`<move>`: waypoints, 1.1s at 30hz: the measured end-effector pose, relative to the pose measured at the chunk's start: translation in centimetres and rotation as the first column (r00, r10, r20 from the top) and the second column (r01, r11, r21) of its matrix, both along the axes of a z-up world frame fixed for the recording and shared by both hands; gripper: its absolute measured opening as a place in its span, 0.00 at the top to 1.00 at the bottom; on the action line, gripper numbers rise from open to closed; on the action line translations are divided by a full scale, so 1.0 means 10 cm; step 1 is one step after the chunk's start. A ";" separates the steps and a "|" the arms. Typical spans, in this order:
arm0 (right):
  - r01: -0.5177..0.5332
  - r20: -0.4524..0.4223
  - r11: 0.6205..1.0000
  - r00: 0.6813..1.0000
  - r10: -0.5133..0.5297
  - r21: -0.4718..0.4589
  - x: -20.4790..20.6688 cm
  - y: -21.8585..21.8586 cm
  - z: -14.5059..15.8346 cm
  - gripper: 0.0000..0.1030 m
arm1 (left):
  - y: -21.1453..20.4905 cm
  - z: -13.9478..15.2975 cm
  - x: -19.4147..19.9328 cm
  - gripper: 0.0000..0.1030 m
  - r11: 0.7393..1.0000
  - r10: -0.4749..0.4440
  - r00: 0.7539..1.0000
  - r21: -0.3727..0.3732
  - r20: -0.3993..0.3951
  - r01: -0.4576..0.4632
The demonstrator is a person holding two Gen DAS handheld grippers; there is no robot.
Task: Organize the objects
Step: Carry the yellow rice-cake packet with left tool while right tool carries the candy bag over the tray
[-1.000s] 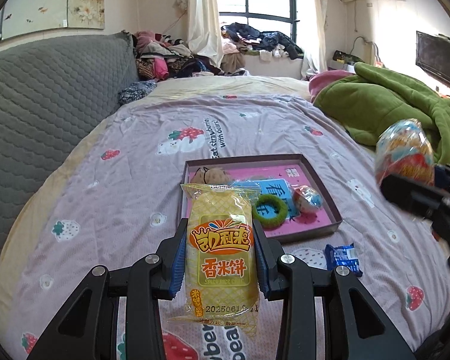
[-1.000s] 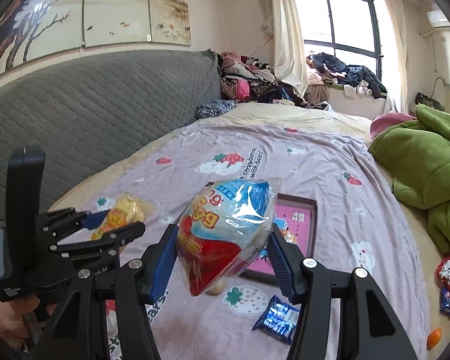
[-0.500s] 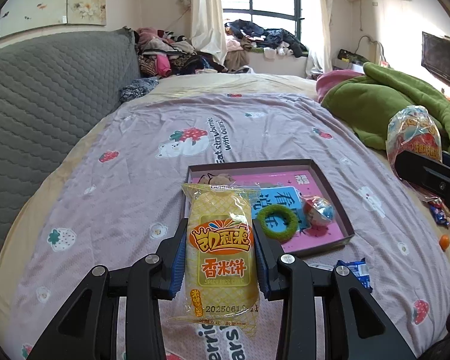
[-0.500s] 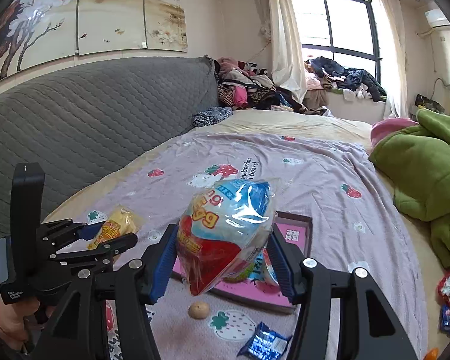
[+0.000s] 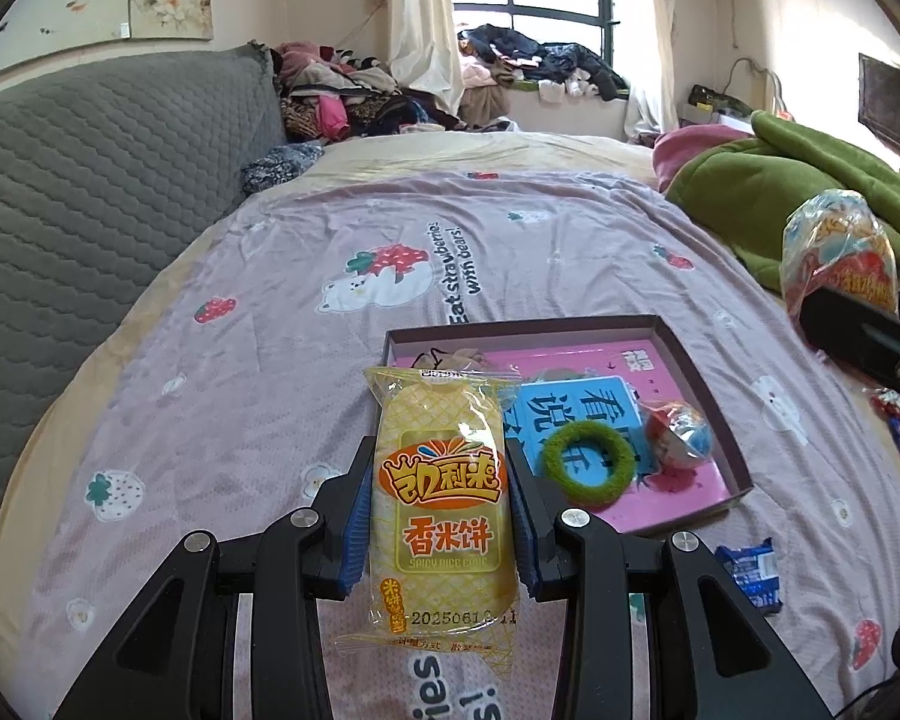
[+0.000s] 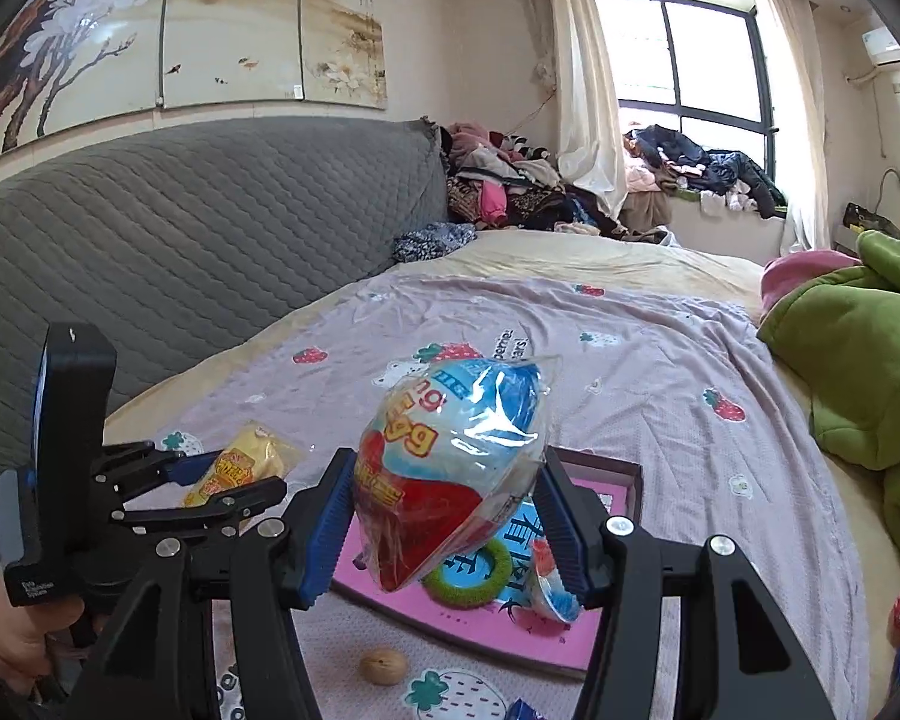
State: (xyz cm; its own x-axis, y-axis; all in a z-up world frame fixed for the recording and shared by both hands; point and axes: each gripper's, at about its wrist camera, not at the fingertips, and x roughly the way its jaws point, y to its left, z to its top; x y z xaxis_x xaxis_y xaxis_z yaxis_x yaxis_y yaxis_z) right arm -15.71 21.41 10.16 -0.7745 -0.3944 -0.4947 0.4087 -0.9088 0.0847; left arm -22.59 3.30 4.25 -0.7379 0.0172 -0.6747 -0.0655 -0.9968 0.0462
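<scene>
Above tray [image 5: 714, 414] rim: both claws gripping snacks.

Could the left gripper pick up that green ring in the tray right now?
Probably not yet. The left gripper is shut on the yellow rice cake packet, so it has no free grip. The green ring itself lies uncovered in the tray, close ahead.

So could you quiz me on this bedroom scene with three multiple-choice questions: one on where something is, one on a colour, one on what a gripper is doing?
1. Where is the green ring?
A. in the pink tray
B. on the pillow
C. on the windowsill

2. What colour is the rice cake packet?
A. black
B. yellow
C. purple

3. What is the right gripper doing?
A. hanging open
B. pressing the sheet
C. gripping a bagged toy egg

Answers: 1 A, the ring lies inside the tray's rim; 2 B, its wrapper is yellow; 3 C, both fingers press the bag.
</scene>
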 end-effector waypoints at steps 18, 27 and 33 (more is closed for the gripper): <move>-0.056 0.068 0.998 0.996 0.055 0.021 -0.45 -0.20 -0.63 0.44 | -0.08 -0.36 -0.51 0.61 1.000 0.023 0.999 0.016 0.049 -0.024; -0.055 0.122 0.996 0.991 0.046 0.068 -0.59 -0.31 -0.99 0.44 | -0.07 -0.65 -0.70 0.61 0.999 0.021 0.996 0.030 0.092 -0.023; -0.051 0.152 0.994 0.988 0.036 0.095 -0.68 -0.33 -1.16 0.44 | -0.07 -0.82 -0.77 0.61 0.999 0.024 0.992 0.025 0.124 -0.027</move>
State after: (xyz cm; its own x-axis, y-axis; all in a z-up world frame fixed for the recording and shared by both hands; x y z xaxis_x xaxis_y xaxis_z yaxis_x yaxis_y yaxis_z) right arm -22.56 18.12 -1.42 -0.6719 -0.3696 -0.6418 0.4374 -0.8974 0.0589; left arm -30.29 2.55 -3.92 -0.6494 0.0186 -0.7602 -0.0436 -0.9990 0.0129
